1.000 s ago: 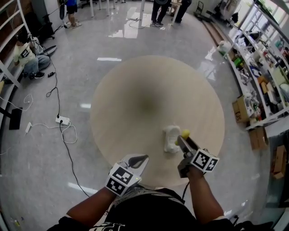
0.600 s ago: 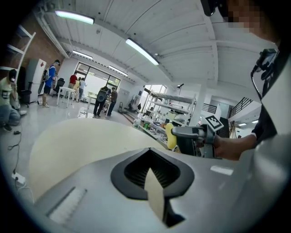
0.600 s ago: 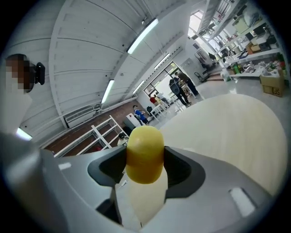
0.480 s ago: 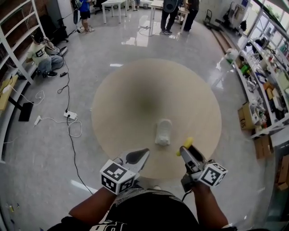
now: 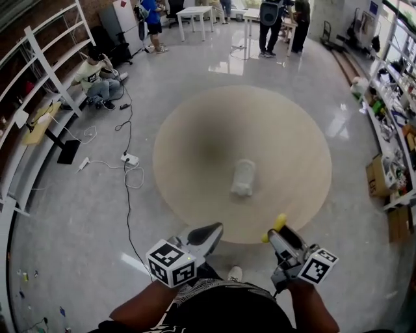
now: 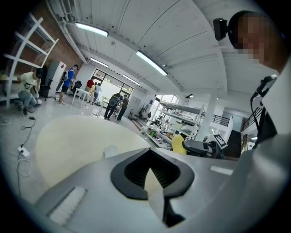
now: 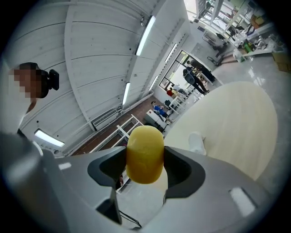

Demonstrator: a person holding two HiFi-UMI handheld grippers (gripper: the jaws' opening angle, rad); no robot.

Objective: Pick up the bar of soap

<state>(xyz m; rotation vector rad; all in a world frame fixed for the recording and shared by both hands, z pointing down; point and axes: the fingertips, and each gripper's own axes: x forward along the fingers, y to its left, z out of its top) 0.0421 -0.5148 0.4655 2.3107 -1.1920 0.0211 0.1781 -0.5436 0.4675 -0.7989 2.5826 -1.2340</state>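
The yellow bar of soap (image 7: 145, 154) is clamped between the jaws of my right gripper (image 7: 145, 164), lifted clear of the round table (image 5: 195, 143). In the head view the soap (image 5: 276, 227) shows at the tip of the right gripper (image 5: 279, 233), near the table's front edge. A white soap dish (image 5: 243, 177) lies on the table, also seen small in the left gripper view as the dish (image 6: 109, 150) and in the right gripper view as the dish (image 7: 196, 142). My left gripper (image 5: 207, 233) is held low at the front left, jaws together and nothing in them.
The round beige table stands on a glossy grey floor. A power strip with cables (image 5: 130, 159) lies at the left. Shelving with boxes (image 5: 393, 130) runs along the right. People (image 5: 270, 19) stand at the far end; one person (image 5: 94, 78) sits on the floor.
The right gripper has lifted the soap off the white dish and pulled back toward me. The head view has tilted, so the table sits farther away.
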